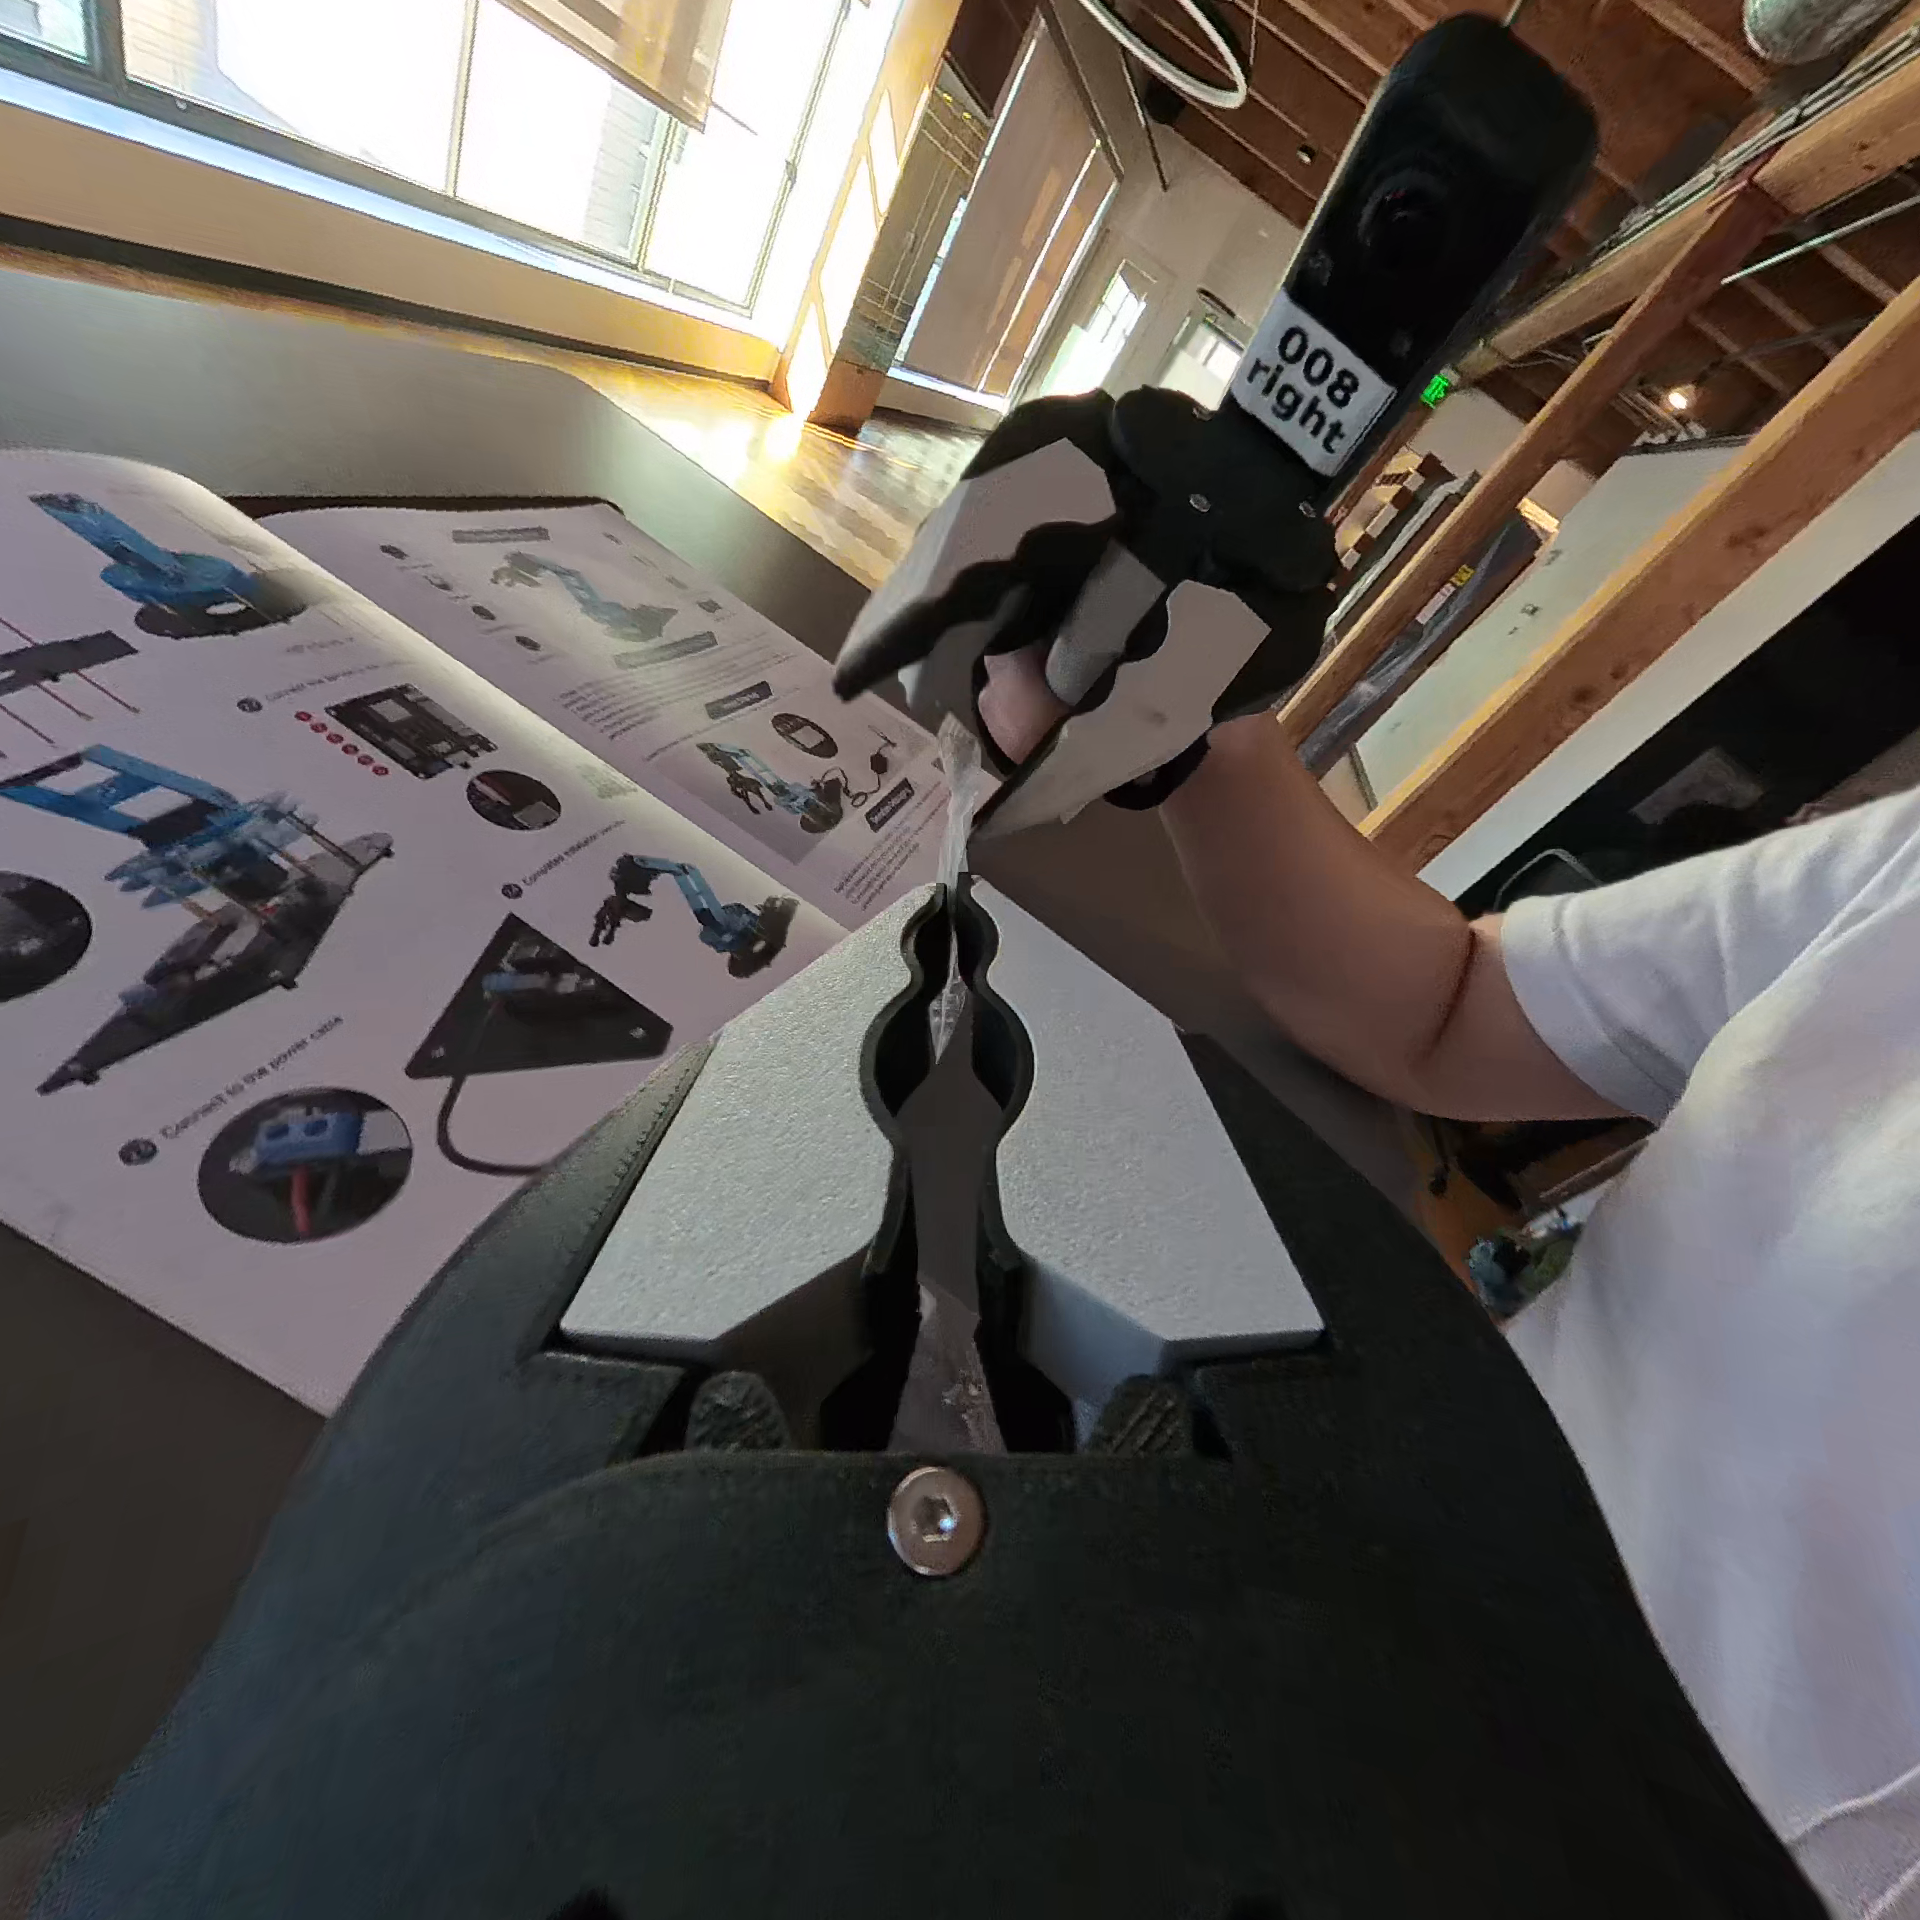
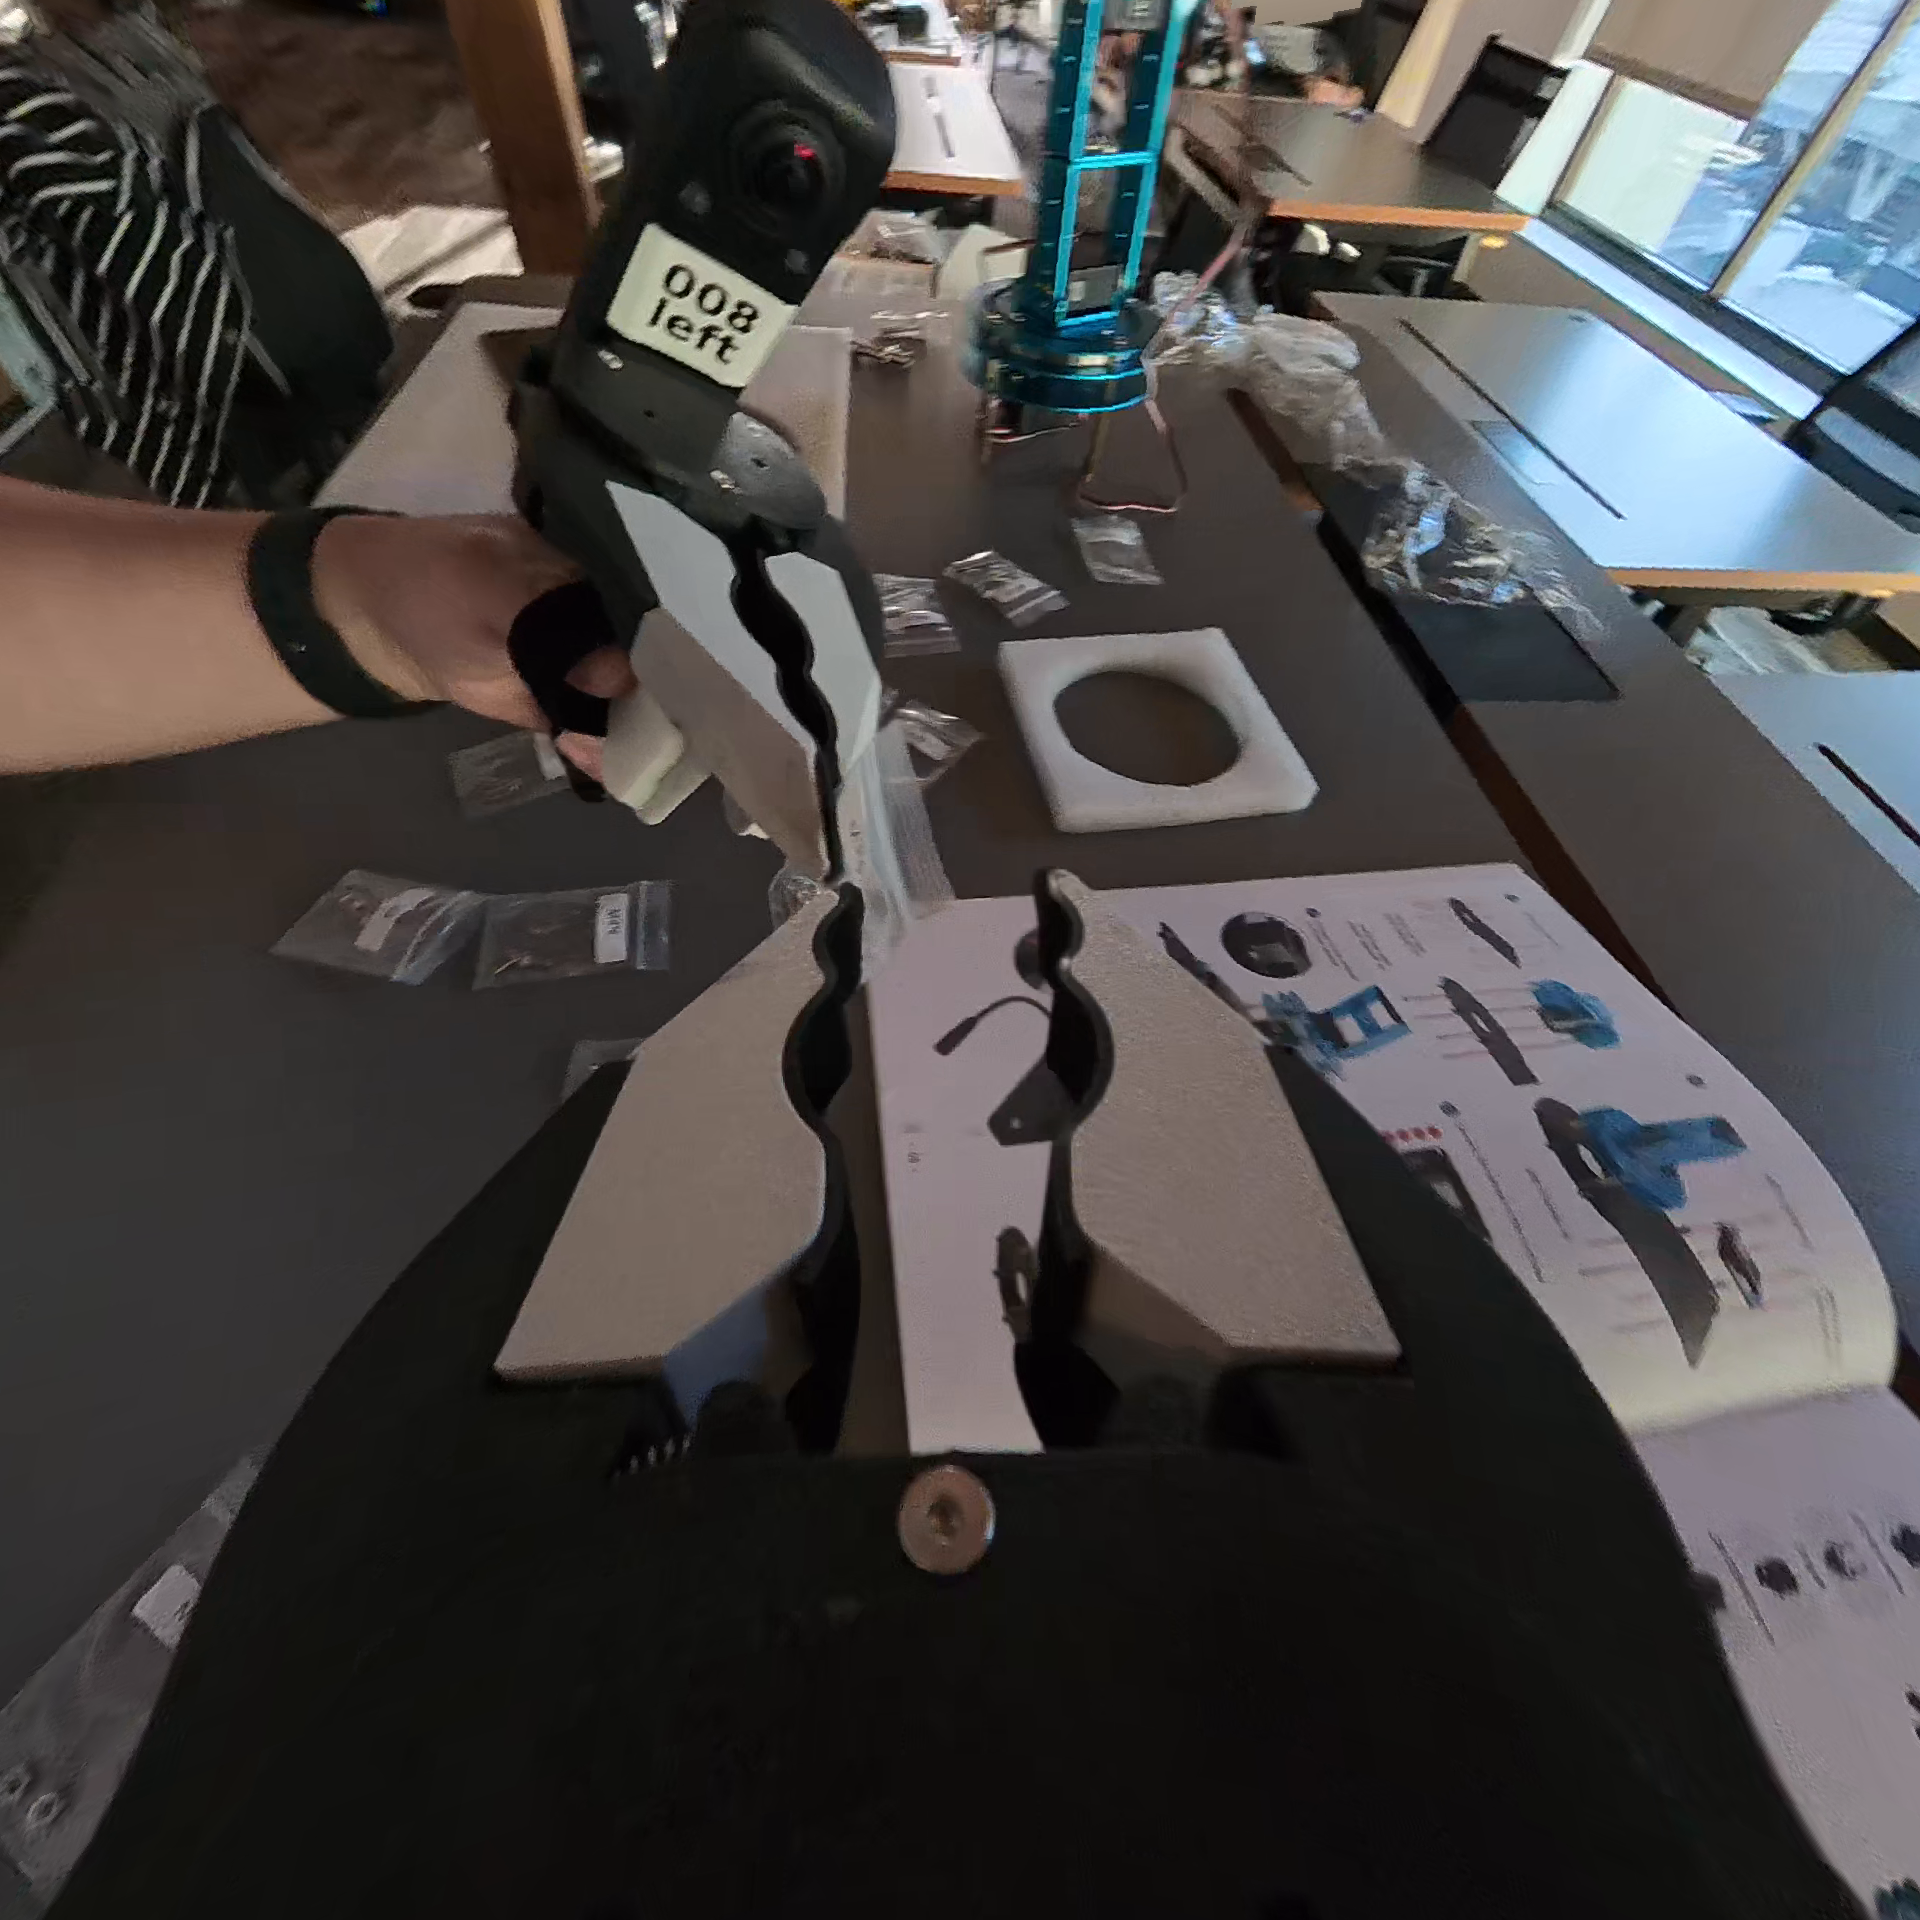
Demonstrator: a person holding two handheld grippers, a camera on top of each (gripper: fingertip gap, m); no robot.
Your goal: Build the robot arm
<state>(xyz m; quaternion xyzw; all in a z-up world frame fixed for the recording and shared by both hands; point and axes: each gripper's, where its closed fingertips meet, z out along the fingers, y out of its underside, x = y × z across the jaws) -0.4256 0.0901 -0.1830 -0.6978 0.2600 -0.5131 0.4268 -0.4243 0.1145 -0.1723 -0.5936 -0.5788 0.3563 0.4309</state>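
In the left wrist view my left gripper (image 1: 951, 909) is shut on a small clear plastic bag (image 1: 958, 821). The thin film is pinched between the fingertips and sticks out past them towards my right gripper (image 1: 914, 758), which stands open just beyond, with the bag's far end beside its lower finger. In the right wrist view my right gripper (image 2: 951, 894) is open above the booklet. The left gripper (image 2: 828, 857) hangs tip down in front of it, shut on the clear bag (image 2: 883, 821). The bag lies close to the right gripper's left fingertip (image 2: 847, 914), and neither pad presses on it.
An open instruction booklet (image 2: 1455, 1091) lies on the dark table (image 2: 208, 1143); it also shows in the left wrist view (image 1: 312, 831). Beyond it are a white foam square with a round hole (image 2: 1153, 727), several small zip bags of parts (image 2: 571, 935), a blue robot arm base (image 2: 1081, 312) and crumpled plastic wrap (image 2: 1351, 416). Less than 4 cm separates the two grippers' tips.
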